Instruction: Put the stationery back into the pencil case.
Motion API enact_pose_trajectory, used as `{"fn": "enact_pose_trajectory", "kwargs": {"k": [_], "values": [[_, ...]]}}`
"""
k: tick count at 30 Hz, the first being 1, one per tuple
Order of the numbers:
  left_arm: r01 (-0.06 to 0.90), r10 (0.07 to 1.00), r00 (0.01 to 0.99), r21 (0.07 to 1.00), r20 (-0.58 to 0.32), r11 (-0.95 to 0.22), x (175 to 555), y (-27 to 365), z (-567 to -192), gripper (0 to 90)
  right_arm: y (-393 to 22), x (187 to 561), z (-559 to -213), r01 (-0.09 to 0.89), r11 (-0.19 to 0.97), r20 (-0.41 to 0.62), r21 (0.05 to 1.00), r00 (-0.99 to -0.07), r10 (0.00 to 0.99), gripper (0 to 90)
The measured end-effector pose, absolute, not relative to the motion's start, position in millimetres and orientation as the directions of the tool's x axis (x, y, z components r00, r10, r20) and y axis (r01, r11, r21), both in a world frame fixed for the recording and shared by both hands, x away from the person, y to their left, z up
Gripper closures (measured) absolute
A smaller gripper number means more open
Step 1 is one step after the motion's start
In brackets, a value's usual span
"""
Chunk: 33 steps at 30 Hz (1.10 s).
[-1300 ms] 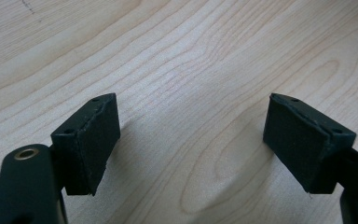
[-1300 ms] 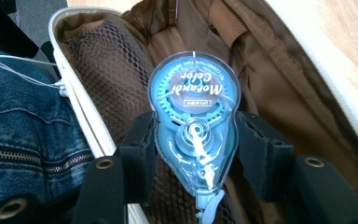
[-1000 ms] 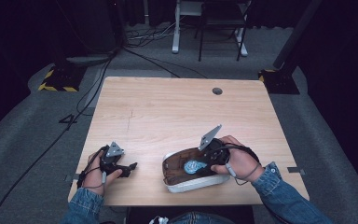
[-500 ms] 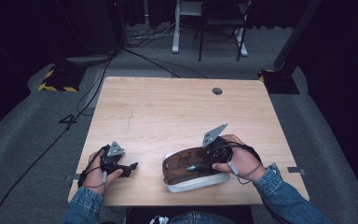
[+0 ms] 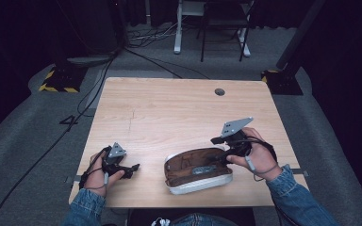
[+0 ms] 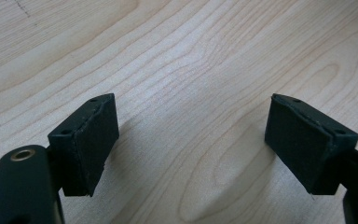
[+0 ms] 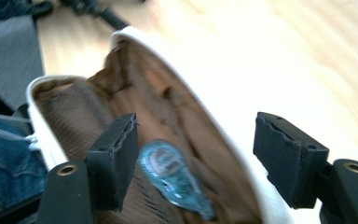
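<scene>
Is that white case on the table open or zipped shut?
Open. The case gapes upward, showing its brown lining, and a blue tape dispenser lies inside it.

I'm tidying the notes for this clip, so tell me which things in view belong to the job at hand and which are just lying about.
Part of the job:
- white case, open, brown lining
- blue tape dispenser, lying inside the case
- right gripper, jaws just opened, nothing between the pads

Just about:
- left gripper, open over bare table
- cables on the floor
- chair beyond the table
</scene>
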State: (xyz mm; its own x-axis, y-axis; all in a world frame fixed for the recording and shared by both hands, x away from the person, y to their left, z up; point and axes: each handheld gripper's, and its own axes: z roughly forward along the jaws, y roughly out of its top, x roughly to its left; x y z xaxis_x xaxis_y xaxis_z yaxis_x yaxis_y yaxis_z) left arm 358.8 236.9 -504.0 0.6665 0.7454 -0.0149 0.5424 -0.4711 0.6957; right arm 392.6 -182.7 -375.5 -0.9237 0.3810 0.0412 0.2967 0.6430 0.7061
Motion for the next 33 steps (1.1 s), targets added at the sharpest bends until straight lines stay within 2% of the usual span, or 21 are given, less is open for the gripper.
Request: {"fn": "enact_pose_trajectory", "kwargs": {"k": [9, 20, 29, 33], "values": [[0.545, 0.746, 0.666, 0.695, -0.018, -0.469, 359.0, 236.5, -503.9, 17.5, -238.5, 415.9, -366.9, 0.369, 0.54, 0.006, 0.756, -0.829, 0.559, 25.4], [0.549, 0.751, 0.66, 0.695, -0.02, -0.464, 359.9, 235.4, -504.1, 17.2, -307.1, 447.3, -391.5, 0.494, 0.447, 0.02, 0.746, -0.687, 0.727, 21.5], [0.552, 0.754, 0.657, 0.695, -0.022, -0.461, 360.4, 235.2, -504.0, 17.2, -354.8, 462.4, -418.2, 0.557, 0.396, 0.008, 0.73, -0.587, 0.81, 19.1], [0.554, 0.754, 0.657, 0.693, -0.023, -0.461, 360.6, 235.2, -503.9, 17.2, -368.5, 464.8, -429.7, 0.563, 0.401, -0.007, 0.722, -0.573, 0.819, 18.3]]}}
